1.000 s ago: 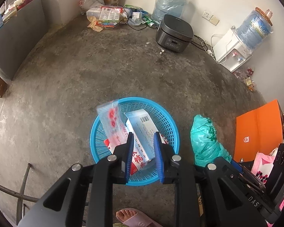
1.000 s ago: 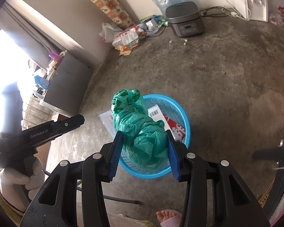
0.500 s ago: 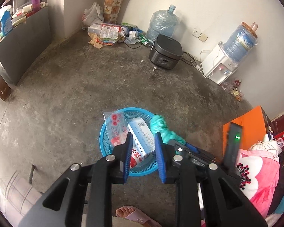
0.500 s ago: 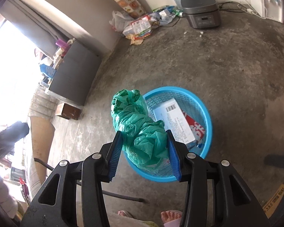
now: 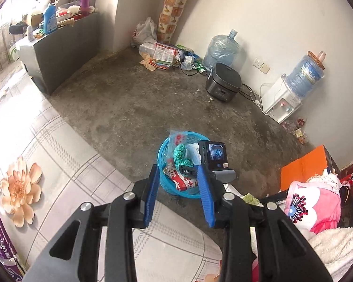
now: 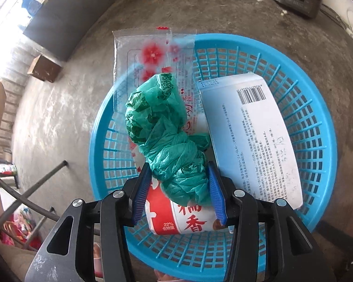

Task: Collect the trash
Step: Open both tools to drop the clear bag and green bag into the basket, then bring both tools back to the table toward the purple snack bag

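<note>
A blue plastic basket [image 6: 247, 42] stands on the concrete floor. In it lie a white printed box [image 6: 251, 136], a clear wrapper with red flowers [image 6: 153, 54] leaning over the rim, and a red and white packet [image 6: 183, 221]. My right gripper [image 6: 178, 164] is shut on a crumpled green plastic bag [image 6: 167, 129], held low inside the basket over the packet. My left gripper [image 5: 177, 166] hangs well above and behind the basket [image 5: 162, 148]; its jaws are opening and nothing is between them. The right gripper's camera body [image 5: 213, 155] shows over the basket.
A dark rice cooker [image 5: 223, 84], a water dispenser [image 5: 282, 103] and a water jug [image 5: 221, 49] line the far wall, with loose litter [image 5: 162, 54] in the corner. An orange box [image 5: 303, 169] and a pink cushion [image 5: 313, 206] are at right, a flowered sheet [image 5: 35, 164] at left.
My left gripper has risen and drawn back from the basket, its jaws spreading. My right gripper has come down with the green bag into the basket.
</note>
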`<state>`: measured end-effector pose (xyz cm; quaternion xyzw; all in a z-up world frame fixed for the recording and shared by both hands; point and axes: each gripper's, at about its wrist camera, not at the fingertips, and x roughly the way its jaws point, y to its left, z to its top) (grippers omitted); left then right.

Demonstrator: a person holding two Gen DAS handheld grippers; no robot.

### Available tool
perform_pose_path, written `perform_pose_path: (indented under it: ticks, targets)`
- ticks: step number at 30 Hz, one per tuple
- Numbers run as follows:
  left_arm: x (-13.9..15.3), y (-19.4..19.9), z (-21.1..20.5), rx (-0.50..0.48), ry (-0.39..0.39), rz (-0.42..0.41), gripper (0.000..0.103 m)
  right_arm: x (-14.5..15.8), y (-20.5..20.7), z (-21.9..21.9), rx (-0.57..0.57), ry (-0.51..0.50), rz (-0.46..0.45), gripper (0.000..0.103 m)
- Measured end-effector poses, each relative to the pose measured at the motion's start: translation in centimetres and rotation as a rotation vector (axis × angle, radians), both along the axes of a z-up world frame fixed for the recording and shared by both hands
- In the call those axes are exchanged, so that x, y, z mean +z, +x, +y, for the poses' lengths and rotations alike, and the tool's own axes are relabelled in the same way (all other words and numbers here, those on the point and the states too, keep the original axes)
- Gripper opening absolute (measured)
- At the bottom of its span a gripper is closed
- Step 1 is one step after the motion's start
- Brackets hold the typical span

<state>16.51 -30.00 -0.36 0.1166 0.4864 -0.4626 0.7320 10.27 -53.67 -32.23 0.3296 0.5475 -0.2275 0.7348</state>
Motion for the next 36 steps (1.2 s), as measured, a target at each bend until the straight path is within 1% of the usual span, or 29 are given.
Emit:
perform_pose_path:
  ticks: [2, 6, 8, 14, 16, 21, 24, 27, 30, 32, 34, 36]
  targets:
    - [-0.2, 0.4, 0.7, 0.015, 0.002, 0.010, 0.032, -0.3, 0.0, 0.3, 0.022, -0.012, 0.036, 0.044]
    - [-0.2, 0.8, 1.6, 0.032, -0.004, 0.019, 0.032, 0.1, -0.7, 0.0, 0.004, 0.029, 0.029, 0.047]
    - [0.0, 0.8, 1.7, 0.030, -0.011, 0.018, 0.033, 0.7, -1.3, -0.5, -0.015, 0.046, 0.007, 0.048]
    - [0.2, 0.4, 1.9, 0.023, -0.025, 0.018, 0.035, 3.3, -3.0, -0.4, -0.042, 0.066, -0.085, 0.054]
    - [0.3, 0.2, 2.1, 0.019, -0.028, 0.019, 0.035, 4.1, -3.6, -0.1, -0.044, 0.063, -0.108, 0.057]
    - [1.2, -0.1, 2.5, 0.019, -0.057, 0.015, 0.036, 5.4, -4.5, -0.1, -0.067, 0.044, -0.137, 0.059]
    - [1.7, -0.4, 3.1, 0.023, -0.066, 0.001, 0.038, 6.9, -5.4, 0.4, -0.093, 0.033, -0.173, 0.060]
    - [2.4, -0.8, 3.8, 0.028, -0.074, -0.014, 0.041, 8.8, -6.5, 0.3, -0.113, 0.008, -0.219, 0.061]
    - [3.4, -1.2, 4.8, 0.041, -0.094, -0.044, 0.049, 11.2, -7.7, 0.8, -0.132, -0.013, -0.279, 0.064]
    - [4.1, -1.5, 5.4, 0.057, -0.107, -0.067, 0.059, 12.9, -8.2, 1.2, -0.136, -0.028, -0.315, 0.065]
    - [4.8, -1.7, 6.2, 0.078, -0.120, -0.092, 0.065, 14.9, -8.7, 1.8, -0.133, -0.048, -0.354, 0.068]
    - [5.5, -1.9, 7.0, 0.095, -0.132, -0.114, 0.069, 17.0, -8.9, 2.5, -0.122, -0.079, -0.387, 0.069]
